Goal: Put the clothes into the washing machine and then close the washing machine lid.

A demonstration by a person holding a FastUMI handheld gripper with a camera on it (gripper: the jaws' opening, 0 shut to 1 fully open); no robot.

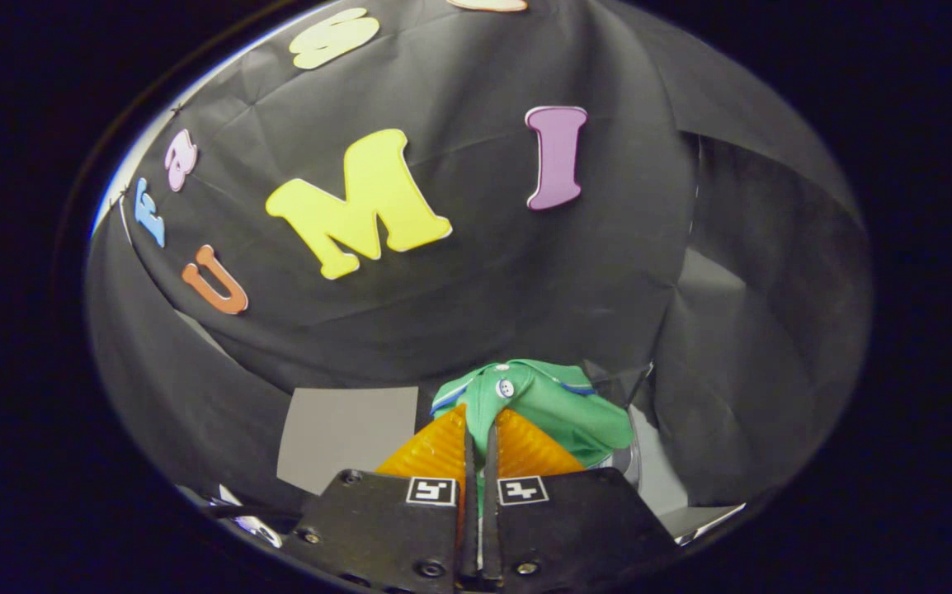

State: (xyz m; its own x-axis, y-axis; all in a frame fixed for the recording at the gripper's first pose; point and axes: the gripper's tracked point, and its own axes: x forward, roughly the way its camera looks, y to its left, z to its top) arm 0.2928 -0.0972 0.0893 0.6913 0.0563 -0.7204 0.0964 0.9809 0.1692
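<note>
A green garment (554, 404) with a white button and a blue-edged collar hangs bunched at my fingertips. My gripper (480, 429) is shut on a fold of this cloth, with both fingers pressed together and the green fabric pinched in the narrow slit between them. The garment is lifted up in front of the booth's black cloth wall. Just below and to the right of the cloth, a curved pale rim (629, 462) shows; I cannot tell whether it belongs to the washing machine.
A grey panel (344, 433) sits low to the left of the fingers. Black cloth drapes in folds to the right (765, 346), with a pale surface (703, 516) below it.
</note>
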